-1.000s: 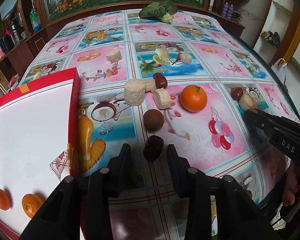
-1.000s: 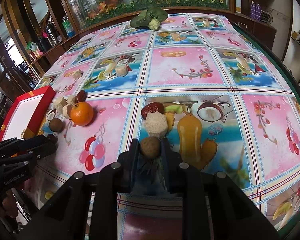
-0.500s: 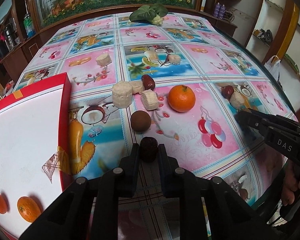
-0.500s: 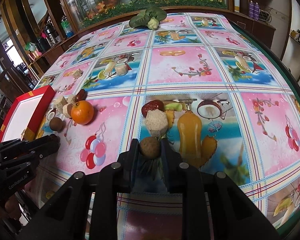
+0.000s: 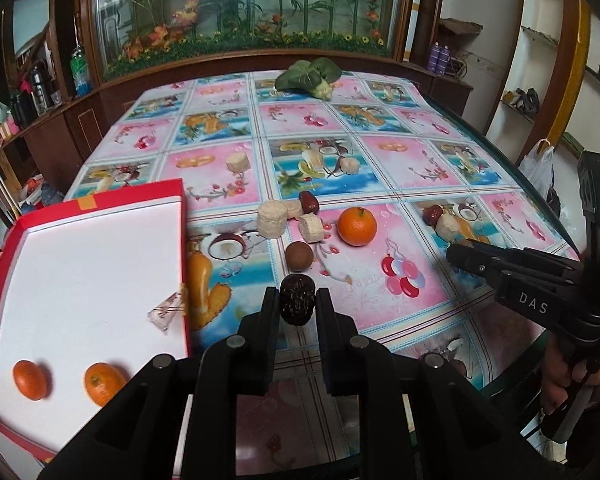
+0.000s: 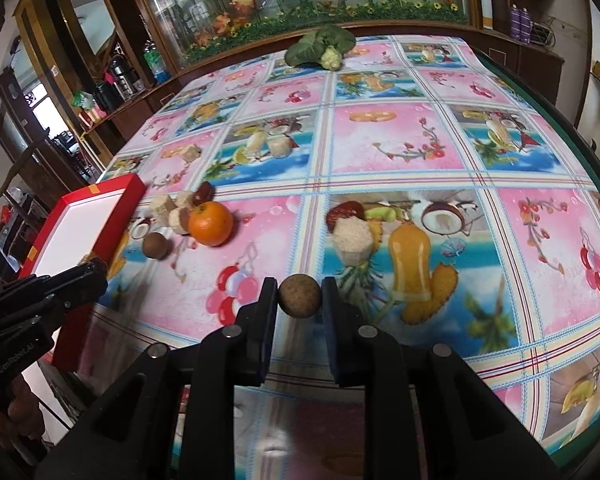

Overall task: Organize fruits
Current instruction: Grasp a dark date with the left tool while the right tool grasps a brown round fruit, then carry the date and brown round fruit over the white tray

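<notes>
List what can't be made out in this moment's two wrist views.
- Left wrist view: the red tray is cut off at the left and bottom edges, so its full contents are unknown.
- Left wrist view: the underside of the dried date is hidden between the left tool fingers.
- Right wrist view: the tray interior is foreshortened and partly blocked by the left tool.
- Right wrist view: the round brown fruit in the right tool cannot be identified by type.

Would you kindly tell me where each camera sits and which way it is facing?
Left wrist: on the left gripper, looking across the table; it grips a dark date; red tray at left, right gripper and hand at right.
Right wrist: on the right gripper, facing likewise, gripping a brown round fruit; left gripper at left.
Shared: the orange, tray, leafy greens.
</notes>
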{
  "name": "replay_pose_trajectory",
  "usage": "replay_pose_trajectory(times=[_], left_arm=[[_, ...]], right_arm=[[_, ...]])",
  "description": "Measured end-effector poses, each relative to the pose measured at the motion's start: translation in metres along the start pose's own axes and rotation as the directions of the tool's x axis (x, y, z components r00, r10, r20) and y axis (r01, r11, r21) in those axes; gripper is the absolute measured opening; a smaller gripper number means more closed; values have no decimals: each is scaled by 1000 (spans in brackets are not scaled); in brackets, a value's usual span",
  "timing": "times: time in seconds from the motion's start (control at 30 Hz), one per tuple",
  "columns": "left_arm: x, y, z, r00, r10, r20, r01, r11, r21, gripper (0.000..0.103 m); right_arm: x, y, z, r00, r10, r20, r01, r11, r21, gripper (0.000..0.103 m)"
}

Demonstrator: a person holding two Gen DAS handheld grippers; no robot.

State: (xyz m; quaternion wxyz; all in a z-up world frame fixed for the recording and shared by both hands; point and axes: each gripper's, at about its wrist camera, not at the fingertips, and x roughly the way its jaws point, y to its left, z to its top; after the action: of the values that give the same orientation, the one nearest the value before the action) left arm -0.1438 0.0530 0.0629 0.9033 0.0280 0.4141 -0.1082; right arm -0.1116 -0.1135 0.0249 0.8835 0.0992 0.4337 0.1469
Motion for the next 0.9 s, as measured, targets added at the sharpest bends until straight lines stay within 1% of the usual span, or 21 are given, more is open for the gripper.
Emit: replay_pose_trajectory(times=[0.2, 0.4, 0.5, 0.7, 0.9], left_arm=[[-9, 7, -3, 998, 60, 36, -60, 998, -6, 17], [-17, 20, -6, 989, 127, 72, -125, 992, -28, 17], [-22, 24, -6, 982, 164, 94, -161, 986, -33, 17], [-27, 36, -8, 972, 206, 115, -200, 978, -56, 17], [-30, 48, -11, 963, 240, 119, -232, 970, -79, 17]], right_arm=[[-7, 20, -2, 999, 24, 29, -23, 999, -42, 24], [-7, 35, -4, 999, 43, 25, -42, 997, -72, 24], [-7, 45, -5, 998, 60, 23, -57, 994, -89, 24], [-7, 64, -5, 996, 82, 26, -78, 988, -131, 24], [-8, 84, -4, 994, 106, 29, -100, 979, -175, 24]])
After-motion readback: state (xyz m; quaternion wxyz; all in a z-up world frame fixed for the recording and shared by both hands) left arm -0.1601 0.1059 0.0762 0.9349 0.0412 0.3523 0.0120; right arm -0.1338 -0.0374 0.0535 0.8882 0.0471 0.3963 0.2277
